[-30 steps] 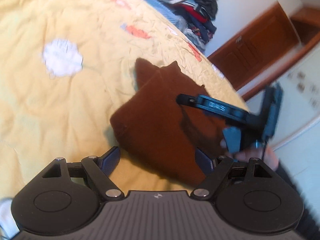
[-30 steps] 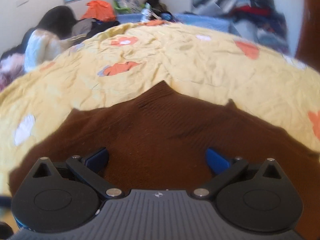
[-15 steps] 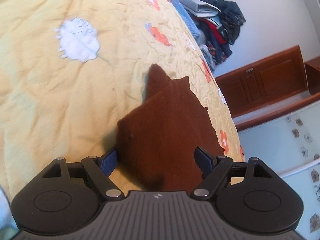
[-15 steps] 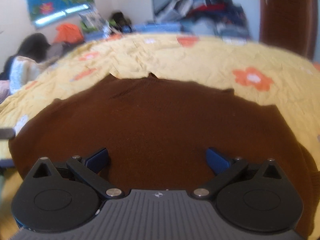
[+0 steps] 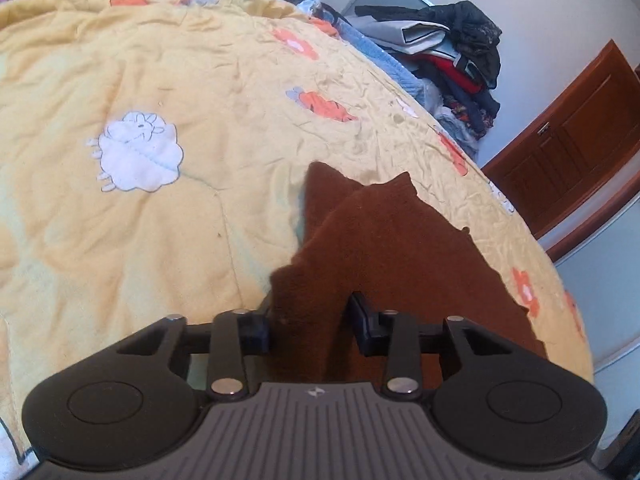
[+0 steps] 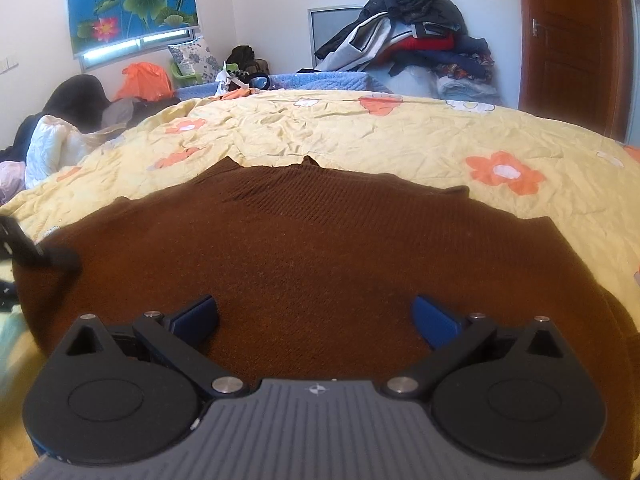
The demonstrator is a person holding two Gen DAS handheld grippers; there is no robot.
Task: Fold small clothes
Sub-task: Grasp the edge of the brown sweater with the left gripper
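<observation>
A brown knitted sweater [image 6: 320, 248] lies flat on a yellow quilt [image 5: 160, 220], neckline pointing away from me. My left gripper [image 5: 308, 324] is at the sweater's [image 5: 400, 248] near left edge. Its jaws are closing, and a raised fold of the brown knit fills the gap and touches both pads. My right gripper [image 6: 316, 314] hovers open low over the sweater's near hem, knit lying under its blue fingertips [image 6: 434, 316] and nothing pinched. A black fingertip [image 6: 48, 258] of the left gripper shows at the left border of the right wrist view, on the sweater's edge.
The quilt has orange flowers and a white sheep patch [image 5: 138, 152]. A pile of dark clothes [image 6: 412, 40] is stacked beyond the bed's far corner. A wooden door [image 6: 568, 40] stands at the right, and pillows and bags [image 6: 60, 144] lie at the far left.
The left gripper's jaws went from wide to narrow around the sweater's edge, bunching it up. The right gripper left the left wrist view and slid sideways along the sweater, then held still.
</observation>
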